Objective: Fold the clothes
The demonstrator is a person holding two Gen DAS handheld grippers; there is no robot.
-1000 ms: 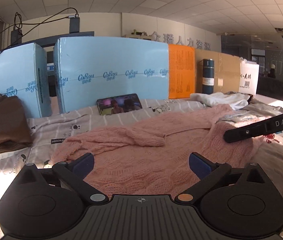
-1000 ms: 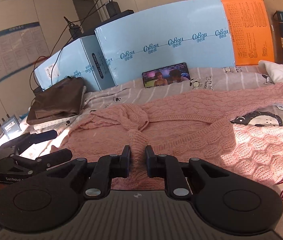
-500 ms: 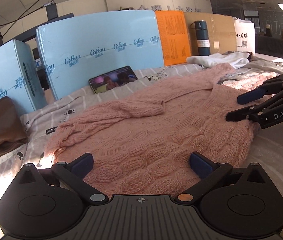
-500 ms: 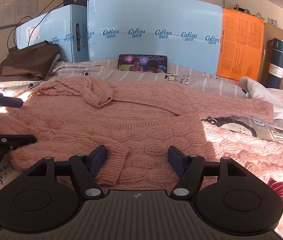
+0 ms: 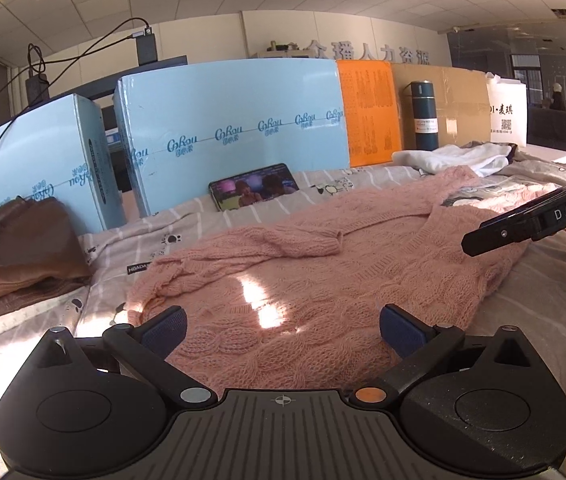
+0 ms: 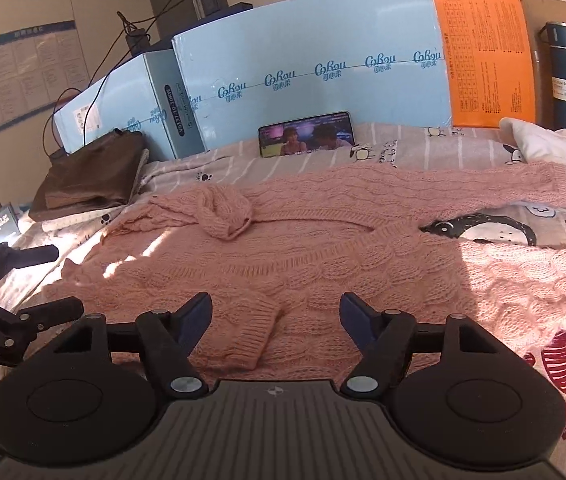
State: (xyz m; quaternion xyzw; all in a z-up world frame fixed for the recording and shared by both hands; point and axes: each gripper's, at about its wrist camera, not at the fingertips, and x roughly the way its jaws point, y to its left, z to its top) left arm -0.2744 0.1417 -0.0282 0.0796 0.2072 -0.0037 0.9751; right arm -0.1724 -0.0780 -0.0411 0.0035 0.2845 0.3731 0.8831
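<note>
I see the pink sweater (image 6: pixel 323 248) lying flat on the bed (image 6: pixel 403 148), one sleeve reaching toward the right edge. My left gripper (image 5: pixel 283 326) and right gripper (image 6: pixel 276 314) both have jaws spread, holding nothing.

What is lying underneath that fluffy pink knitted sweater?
The pink knitted sweater lies on a grey striped cartoon-print bedsheet. Whatever the knit covers directly beneath stays hidden.

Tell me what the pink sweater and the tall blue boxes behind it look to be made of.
Pink sweater: chunky cable-knit yarn, slightly fuzzy, probably wool or acrylic; raised braids and ribbed cuffs show.
Blue boxes: likely printed cardboard with a smooth, faintly glossy finish; flat panels, crisp corner edges, repeated logo.
</note>
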